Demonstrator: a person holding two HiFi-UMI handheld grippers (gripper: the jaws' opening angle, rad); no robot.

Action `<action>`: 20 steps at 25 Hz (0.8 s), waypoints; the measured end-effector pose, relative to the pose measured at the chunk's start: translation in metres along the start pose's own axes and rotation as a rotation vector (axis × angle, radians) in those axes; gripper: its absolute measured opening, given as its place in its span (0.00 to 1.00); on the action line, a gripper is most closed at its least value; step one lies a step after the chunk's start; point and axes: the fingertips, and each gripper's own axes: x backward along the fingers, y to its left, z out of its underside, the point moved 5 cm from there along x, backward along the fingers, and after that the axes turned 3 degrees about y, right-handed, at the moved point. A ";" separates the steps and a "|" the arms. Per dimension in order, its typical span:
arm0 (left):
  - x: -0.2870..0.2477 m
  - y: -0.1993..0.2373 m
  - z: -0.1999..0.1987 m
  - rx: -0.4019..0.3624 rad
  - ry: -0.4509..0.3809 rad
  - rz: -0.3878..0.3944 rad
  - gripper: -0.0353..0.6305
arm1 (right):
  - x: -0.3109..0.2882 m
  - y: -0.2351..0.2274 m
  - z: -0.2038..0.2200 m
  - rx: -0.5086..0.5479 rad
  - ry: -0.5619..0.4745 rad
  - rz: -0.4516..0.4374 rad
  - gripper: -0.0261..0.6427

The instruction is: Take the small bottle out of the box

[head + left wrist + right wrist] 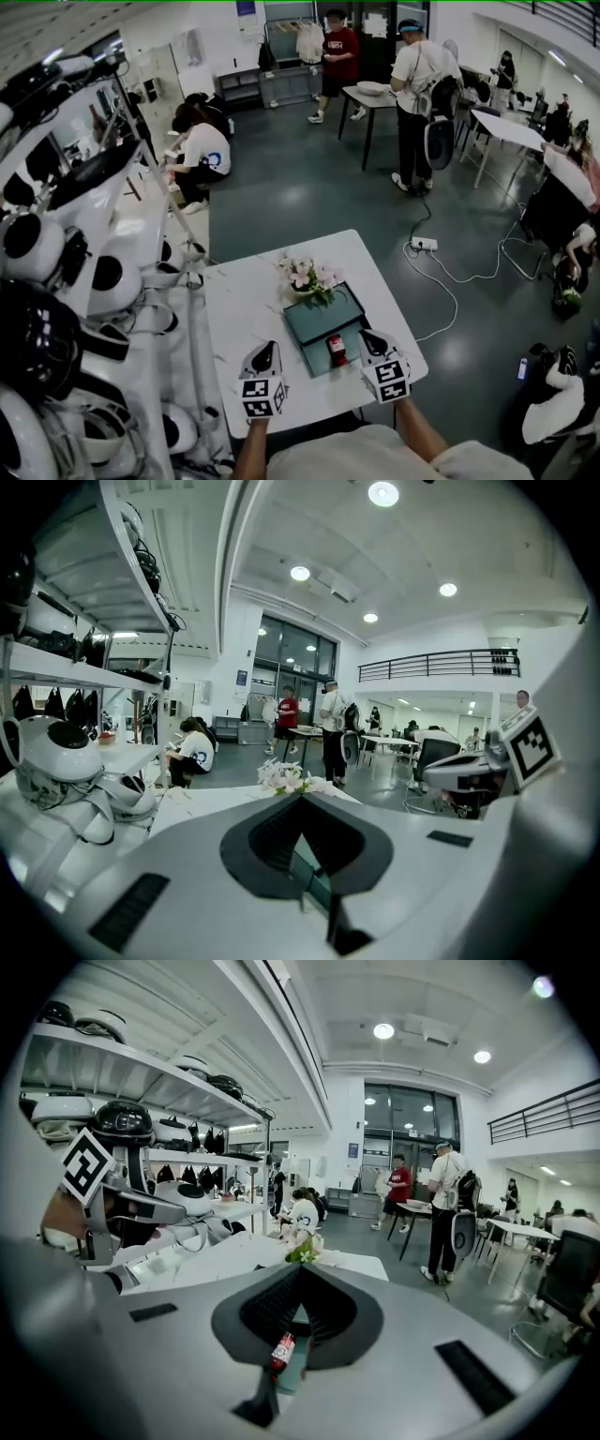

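A small red bottle point(336, 350) stands in the near corner of a flat teal box point(314, 323) on the white table point(244, 300). My right gripper point(367, 339) hovers just right of the bottle, jaws shut with nothing in them. Looking along its jaws, the right gripper view shows the bottle point(281, 1350) and the box point(293, 1374) below my right gripper point(301, 1272). Left of the box, my left gripper point(267, 351) hangs over the table's near edge. Its jaws point(302, 799) look shut and empty, with the teal box point(314, 874) showing past them.
A bunch of pale flowers point(307, 275) lies at the box's far edge. Racks of white and black helmets point(37, 253) fill the left side. A power strip with cable point(424, 244) lies on the floor to the right. People stand and crouch farther back.
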 end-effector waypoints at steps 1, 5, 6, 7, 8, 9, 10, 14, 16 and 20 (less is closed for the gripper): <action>-0.004 0.002 -0.001 0.002 0.004 -0.007 0.08 | -0.006 -0.002 -0.001 0.002 0.003 -0.008 0.07; -0.023 0.010 -0.005 0.013 0.021 -0.039 0.08 | -0.031 -0.011 -0.006 0.002 0.010 -0.046 0.07; -0.027 0.010 -0.005 0.016 0.028 -0.047 0.08 | -0.037 -0.013 -0.006 0.002 0.014 -0.055 0.07; -0.030 0.011 -0.003 0.018 0.035 -0.056 0.08 | -0.042 -0.015 -0.005 0.002 0.020 -0.064 0.07; -0.034 0.012 -0.002 0.019 0.043 -0.065 0.08 | -0.048 -0.018 -0.004 0.003 0.024 -0.071 0.07; -0.039 0.014 -0.001 0.020 0.051 -0.075 0.08 | -0.054 -0.021 -0.004 0.002 0.027 -0.077 0.07; -0.042 0.015 -0.001 0.021 0.059 -0.086 0.08 | -0.060 -0.024 -0.005 0.001 0.029 -0.084 0.07; -0.053 0.018 0.004 0.032 0.095 -0.129 0.08 | -0.080 -0.033 0.001 -0.015 0.051 -0.122 0.07; -0.058 0.018 0.005 0.034 0.113 -0.151 0.08 | -0.089 -0.038 0.004 -0.027 0.061 -0.143 0.07; -0.066 0.019 0.004 0.038 0.154 -0.188 0.08 | -0.102 -0.042 0.009 -0.056 0.087 -0.191 0.07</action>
